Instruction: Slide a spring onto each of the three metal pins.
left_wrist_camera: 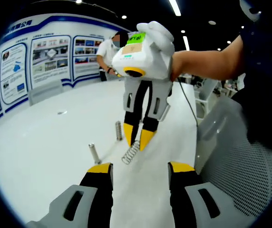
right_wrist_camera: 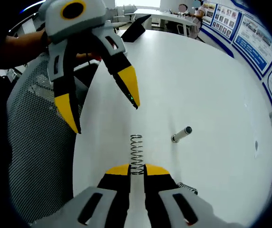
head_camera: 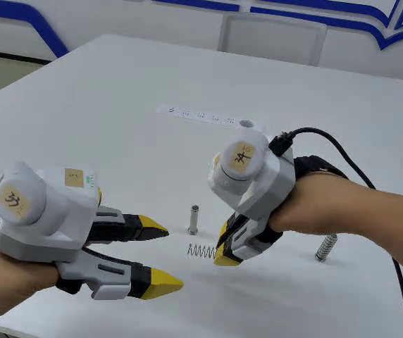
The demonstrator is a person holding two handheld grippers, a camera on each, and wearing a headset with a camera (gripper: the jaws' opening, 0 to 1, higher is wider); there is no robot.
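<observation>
A white table [head_camera: 103,105] fills the head view. On it a bare metal pin [head_camera: 193,220] stands upright, and just in front of the pin a spring [head_camera: 201,250] lies on its side. The right gripper [head_camera: 224,258] reaches down with its jaws drawn narrow onto one end of that spring, gripping it. The left gripper [head_camera: 158,255] hovers off to the side with its jaws spread wide, holding nothing. Further right a second spring [head_camera: 325,247] stands tilted; it may already sit over a pin, though I cannot tell. A power strip [head_camera: 201,115] lies well behind. In the left gripper view, the wide yellow-tipped jaws frame the right gripper at the spring's end, with the bare pin near it. In the right gripper view, the spring runs straight out from between the nearly closed jaws, with the pin off to one side and the left gripper above. To do this step well, I judge the grip should stay light enough not to crush the coils. The spring should be lifted, turned upright, centred over the pin's top and lowered straight, and the left gripper could steady the pin.
</observation>
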